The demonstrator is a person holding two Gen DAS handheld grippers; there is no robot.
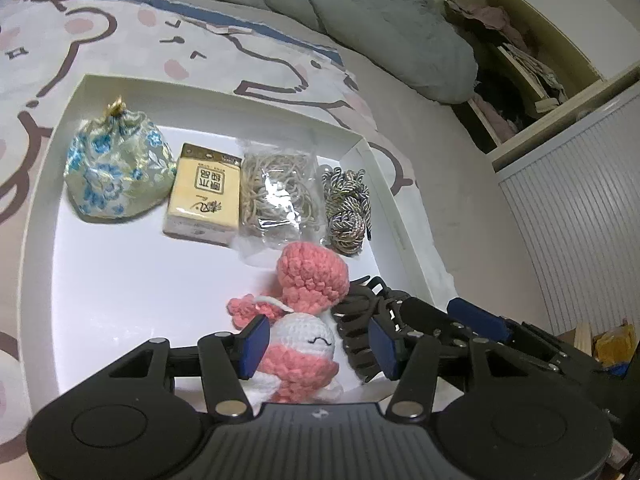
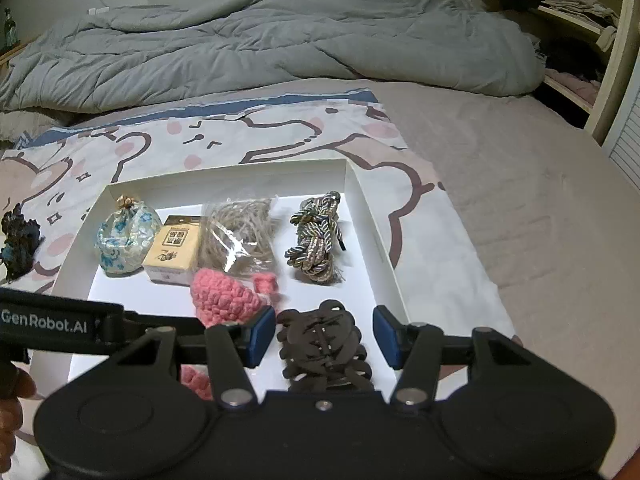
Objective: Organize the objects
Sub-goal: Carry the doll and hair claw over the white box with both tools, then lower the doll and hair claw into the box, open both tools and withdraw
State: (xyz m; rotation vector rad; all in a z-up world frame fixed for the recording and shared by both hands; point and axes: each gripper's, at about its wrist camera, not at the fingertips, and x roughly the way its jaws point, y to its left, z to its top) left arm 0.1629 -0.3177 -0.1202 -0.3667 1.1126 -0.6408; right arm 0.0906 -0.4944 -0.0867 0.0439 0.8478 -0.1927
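A white tray [image 1: 200, 100] lies on the bed. My left gripper [image 1: 319, 347] is open over the tray's near part. A pink and white crochet doll [image 1: 304, 340] lies between its blue pads, against the left one and clear of the right one. Beside the doll sits a dark hair claw [image 1: 360, 320]. In the right wrist view that hair claw [image 2: 324, 344] lies on the tray [image 2: 224, 170] between the pads of my open right gripper [image 2: 324, 336], with a thin gap on each side. The doll's pink hat [image 2: 224, 296] shows just left of it.
Along the tray's back stand a floral pouch [image 1: 116, 168], a tissue pack [image 1: 204, 196], a bag of twine [image 1: 276, 196] and a braided cord [image 1: 348, 208]. A dark tangled item [image 2: 18, 240] lies on the sheet left of the tray. A grey duvet [image 2: 280, 36] fills the far bed; shelves [image 1: 520, 60] stand at right.
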